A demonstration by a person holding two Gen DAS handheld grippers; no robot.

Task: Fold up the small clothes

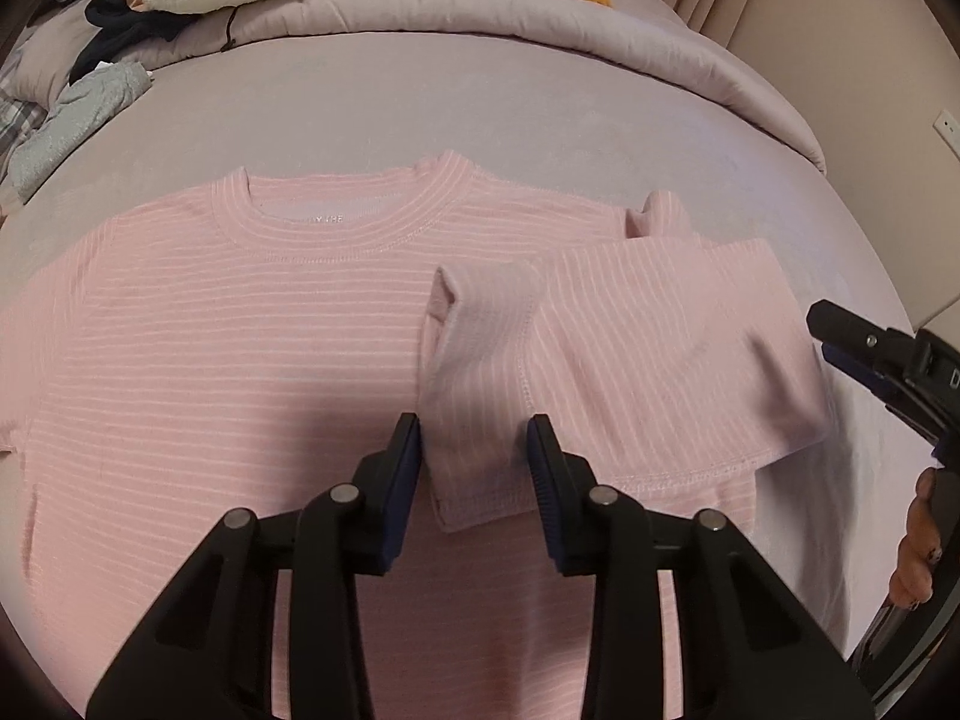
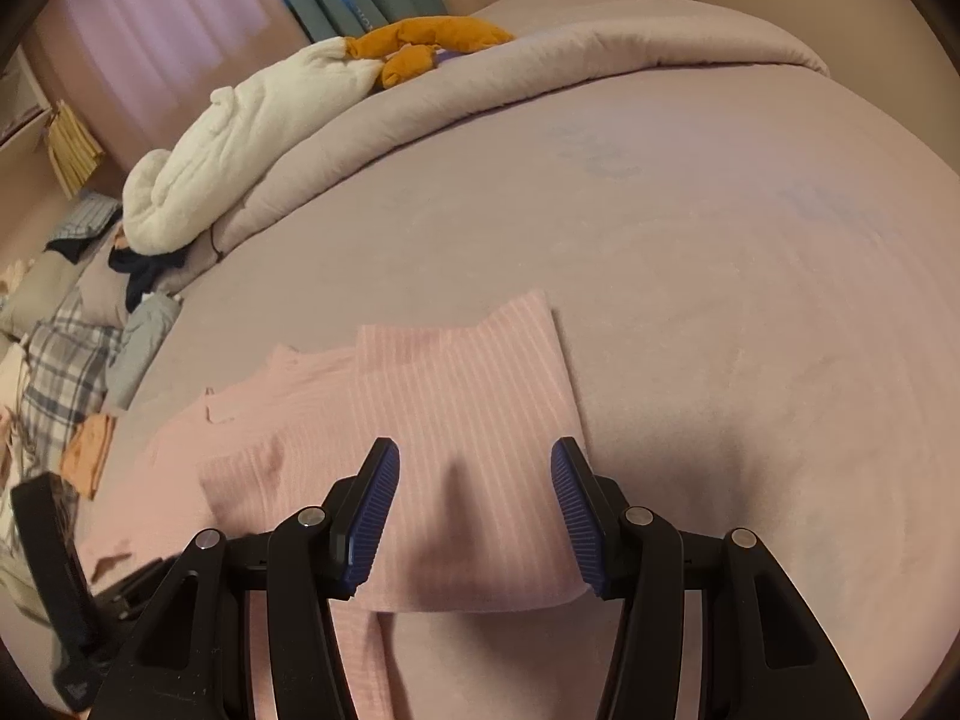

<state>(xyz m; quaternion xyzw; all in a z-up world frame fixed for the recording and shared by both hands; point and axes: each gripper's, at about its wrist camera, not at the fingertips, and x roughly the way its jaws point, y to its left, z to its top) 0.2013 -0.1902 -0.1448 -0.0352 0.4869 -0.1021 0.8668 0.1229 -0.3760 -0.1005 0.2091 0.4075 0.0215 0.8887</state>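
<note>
We've got the pink striped shirt (image 1: 198,324) laid flat on the mauve bedsheet (image 1: 540,138), collar away from us, w/ its right sleeve (image 1: 600,348) already turned in over the body. The left gripper (image 1: 474,450) sits right over the cuff end of that sleeve (image 1: 474,360); the sleeve's long axis runs from between the jaws up and out toward the shoulder at the right. Its jaws are partway closed and straddle the cuff strip, but we can't tell for sure if the pads press the cloth yet; looks like a narrow gap each side. The right gripper (image 2: 474,510) hovers over the folded right edge of the shirt (image 2: 468,396), jaws about half open, nothing held, fabric below and not between the pads. In the left view it shows at the far right edge (image 1: 852,348), just off the shirt's side. So the left is nearer the cuff, the right nearer the side fold. Nothing blocks either; the sheet beyond is bare. Further off: rolled duvet (image 1: 540,18), white fleece blanket (image 2: 240,138), orange plush toy (image 2: 420,48), dark clothes (image 1: 126,30), a grey garment (image 1: 78,114) and plaid cloth (image 2: 66,360) at the left, all well apart. Our guess: next move pinches the cuff and tidies the sleeve fold.
</note>
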